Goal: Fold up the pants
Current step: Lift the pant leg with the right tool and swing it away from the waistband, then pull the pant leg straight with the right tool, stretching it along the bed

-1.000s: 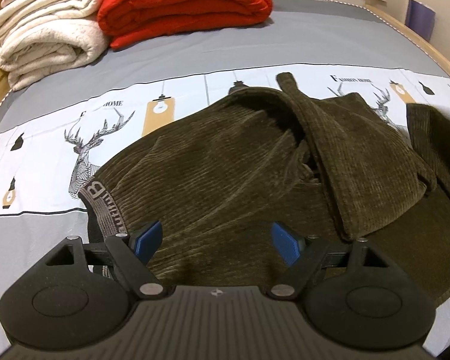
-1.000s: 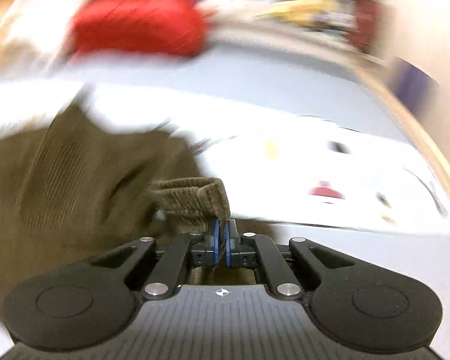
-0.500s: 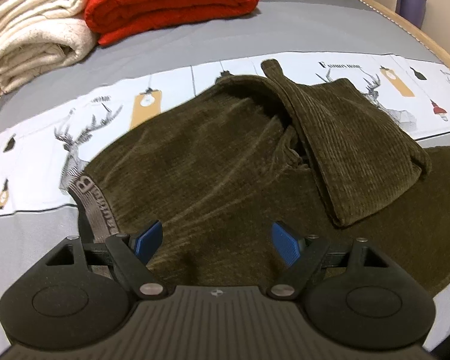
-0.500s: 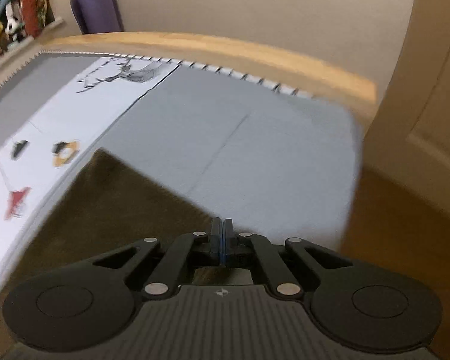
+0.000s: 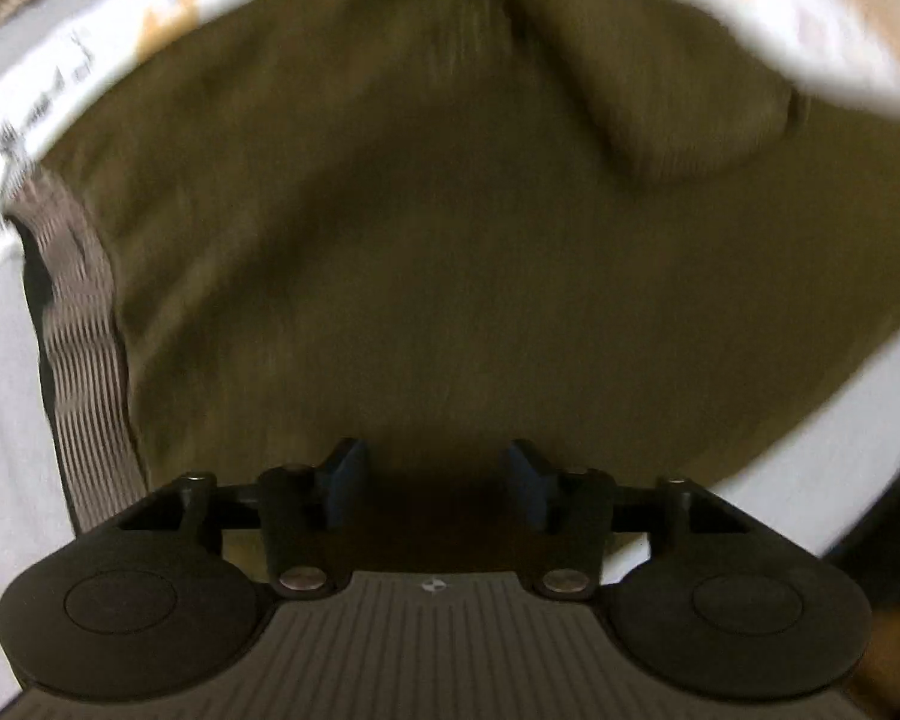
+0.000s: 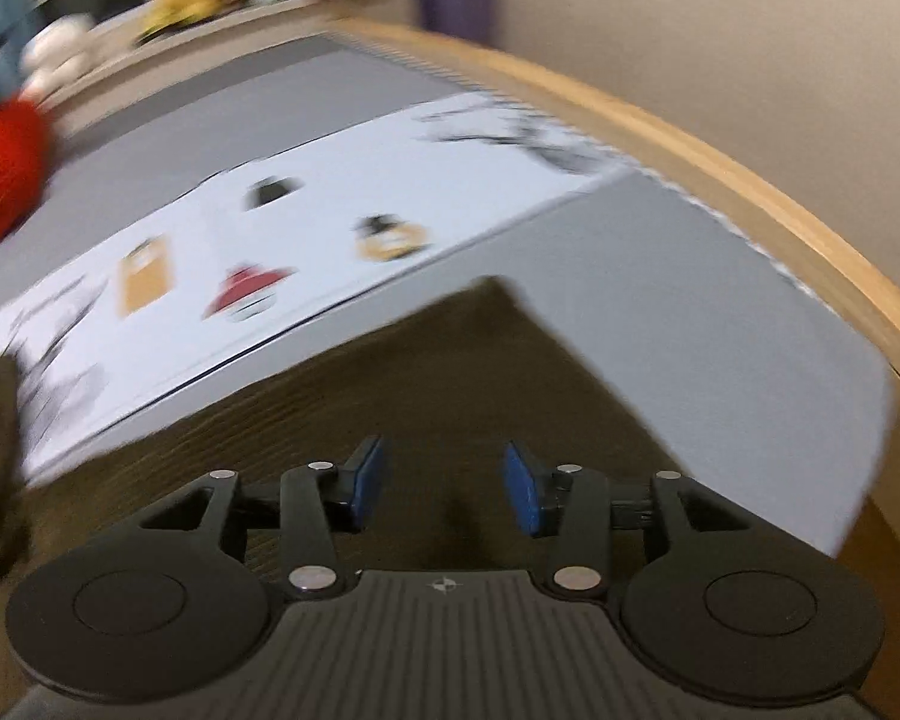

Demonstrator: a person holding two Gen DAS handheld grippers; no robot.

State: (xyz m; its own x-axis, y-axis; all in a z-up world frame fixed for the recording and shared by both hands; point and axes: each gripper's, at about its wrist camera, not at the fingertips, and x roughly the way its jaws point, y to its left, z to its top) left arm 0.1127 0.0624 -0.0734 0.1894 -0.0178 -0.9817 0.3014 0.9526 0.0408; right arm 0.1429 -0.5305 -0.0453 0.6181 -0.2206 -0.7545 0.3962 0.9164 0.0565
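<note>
Corduroy pants (image 5: 450, 252), olive brown, lie spread on a bed, filling most of the left wrist view. Half a second ago the right tool (image 6: 444, 489) was clamped shut at the cloth's edge; now its blue pads (image 6: 367, 474) stand apart with nothing between them, so it has let go of the leg it was carrying. That leg (image 6: 450, 372) now lies flat, its corner pointing to 12 o'clock from the tool.

The left tool (image 5: 432, 483), jaws apart and empty as before, has dropped much closer to the fabric; its view is motion-blurred. This looks like one fold laid down and the next grasp being lined up.

The striped waistband (image 5: 84, 360) runs along the pants' edge at 9 o'clock. A folded flap (image 5: 678, 120) sits at 1 o'clock. In the right view, bare grey sheet (image 6: 720, 312) lies open from 12 to 3 o'clock, ending at the bed's wooden rim (image 6: 750, 192). The mattress edge at 4 o'clock is near.
</note>
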